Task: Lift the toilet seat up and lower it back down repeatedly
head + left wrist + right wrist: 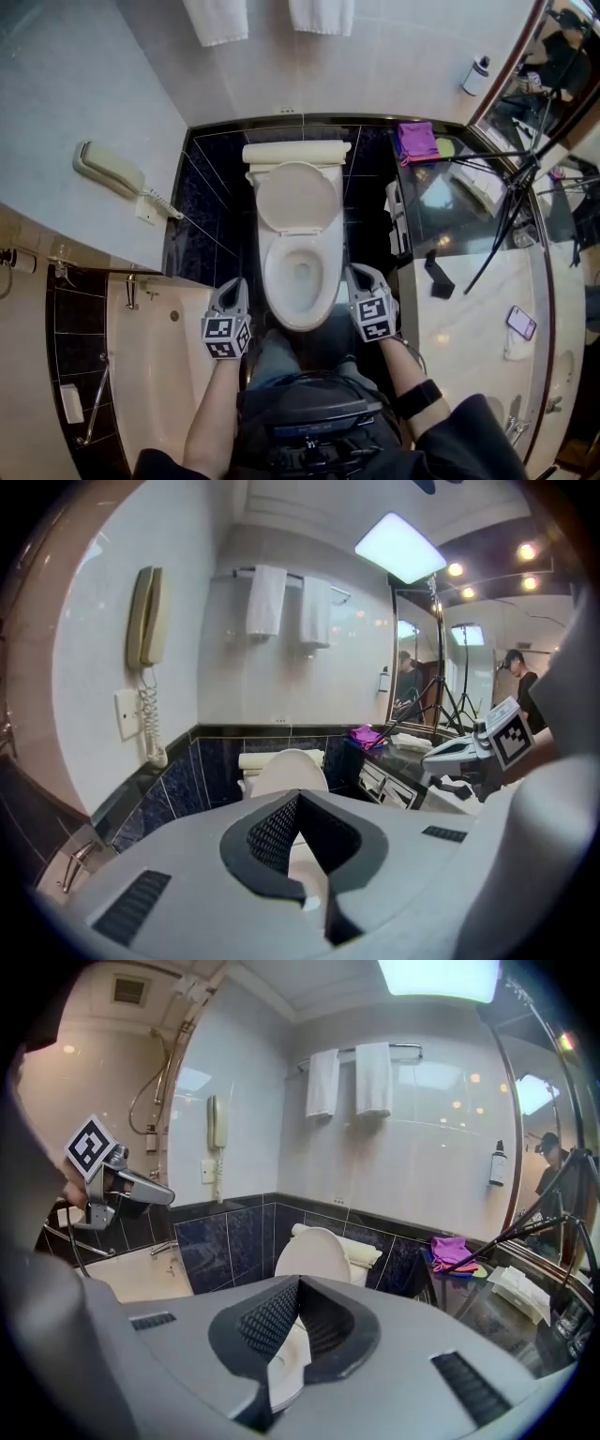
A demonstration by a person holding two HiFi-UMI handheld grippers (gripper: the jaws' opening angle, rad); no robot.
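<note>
The white toilet [300,281] stands in the middle of the head view, its bowl open. Its lid [296,197] leans upright against the tank [295,152]; I cannot tell the seat apart from the lid. My left gripper [236,287] hangs in the air by the bowl's front left, jaws together, holding nothing. My right gripper [360,275] is level with it at the bowl's front right, also shut and empty. In the left gripper view the closed jaws [298,799] point at the raised lid [289,772]. The right gripper view shows its own jaws [298,1283] below the lid [319,1254].
A bathtub [159,375] lies to the left below a wall phone [111,171]. On the right a vanity counter [469,309] carries a purple cloth [417,141] and a mobile phone [521,322], with a tripod [516,202] over it. Towels [217,19] hang on the back wall.
</note>
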